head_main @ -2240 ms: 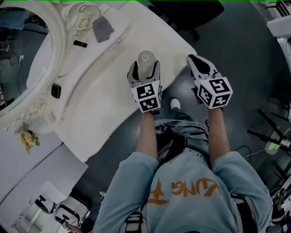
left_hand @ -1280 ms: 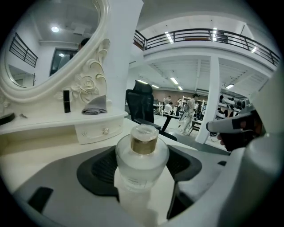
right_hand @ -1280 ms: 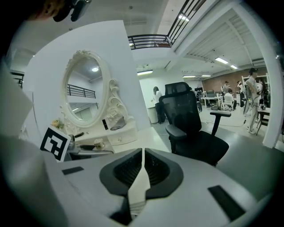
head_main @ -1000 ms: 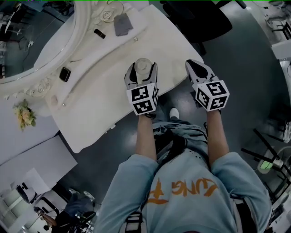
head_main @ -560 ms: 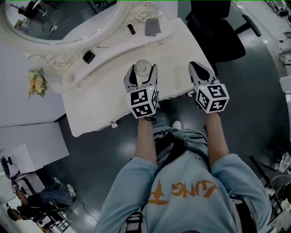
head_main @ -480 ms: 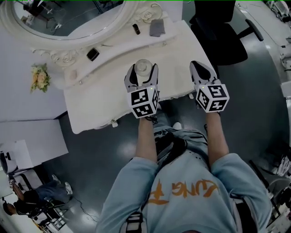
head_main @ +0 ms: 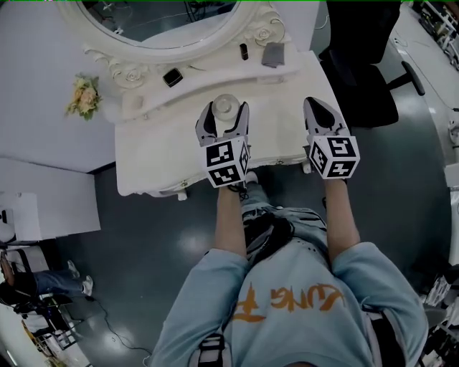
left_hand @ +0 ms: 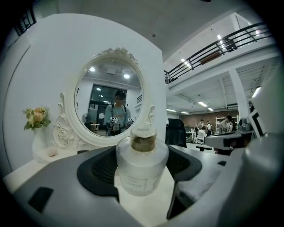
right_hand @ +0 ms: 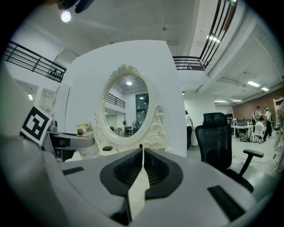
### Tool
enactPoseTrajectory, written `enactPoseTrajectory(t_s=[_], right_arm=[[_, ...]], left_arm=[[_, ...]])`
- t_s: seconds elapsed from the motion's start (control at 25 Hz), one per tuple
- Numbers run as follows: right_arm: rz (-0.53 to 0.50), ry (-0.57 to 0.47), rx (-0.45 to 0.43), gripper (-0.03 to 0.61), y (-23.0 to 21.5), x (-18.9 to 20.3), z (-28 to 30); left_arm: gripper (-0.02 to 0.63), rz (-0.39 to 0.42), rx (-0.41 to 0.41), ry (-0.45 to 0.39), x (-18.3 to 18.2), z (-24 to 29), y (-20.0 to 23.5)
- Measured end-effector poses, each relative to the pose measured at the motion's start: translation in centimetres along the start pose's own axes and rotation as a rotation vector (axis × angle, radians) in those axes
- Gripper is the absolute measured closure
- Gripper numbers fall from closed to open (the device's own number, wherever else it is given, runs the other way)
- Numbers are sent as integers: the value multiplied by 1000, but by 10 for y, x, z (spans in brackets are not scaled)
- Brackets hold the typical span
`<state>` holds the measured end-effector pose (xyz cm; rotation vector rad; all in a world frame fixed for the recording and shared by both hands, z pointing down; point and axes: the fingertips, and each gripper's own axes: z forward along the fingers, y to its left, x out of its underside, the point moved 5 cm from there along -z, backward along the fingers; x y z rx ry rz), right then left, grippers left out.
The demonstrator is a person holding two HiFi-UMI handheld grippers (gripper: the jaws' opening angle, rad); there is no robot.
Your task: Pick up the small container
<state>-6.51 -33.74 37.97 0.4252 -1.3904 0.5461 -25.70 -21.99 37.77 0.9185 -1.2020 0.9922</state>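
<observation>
The small container [head_main: 223, 107] is a frosted glass jar [left_hand: 141, 165] with a brownish neck and a pale stopper. My left gripper [head_main: 224, 115] is shut on it, one jaw against each side, over the white dressing table [head_main: 161, 154]. In the left gripper view the jar stands upright between the dark pads [left_hand: 98, 168]. My right gripper [head_main: 318, 107] is shut with nothing in it, over the table's right front corner. In the right gripper view its jaws meet in a thin seam [right_hand: 142, 153], and the jar [right_hand: 88, 148] shows at the left.
An oval mirror [head_main: 161, 18] in an ornate white frame stands at the table's back. A small black box [head_main: 172, 77], a dark tube [head_main: 244, 51] and a grey pouch [head_main: 272, 54] lie near it. Flowers [head_main: 84, 97] stand at the left. A black office chair [head_main: 362, 79] stands to the right.
The head view has swung, so the table now lies square ahead with the mirror at top. Both grippers keep their places; the left still grips the jar and the right stays shut.
</observation>
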Motion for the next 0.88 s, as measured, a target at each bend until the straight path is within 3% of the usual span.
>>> enactPoseTrajectory(t_s=[0.88], right_arm=[[-30,-12,-13,545,1,-5,-2]], left_arm=[[279,16,-13,28,5,-2,2]])
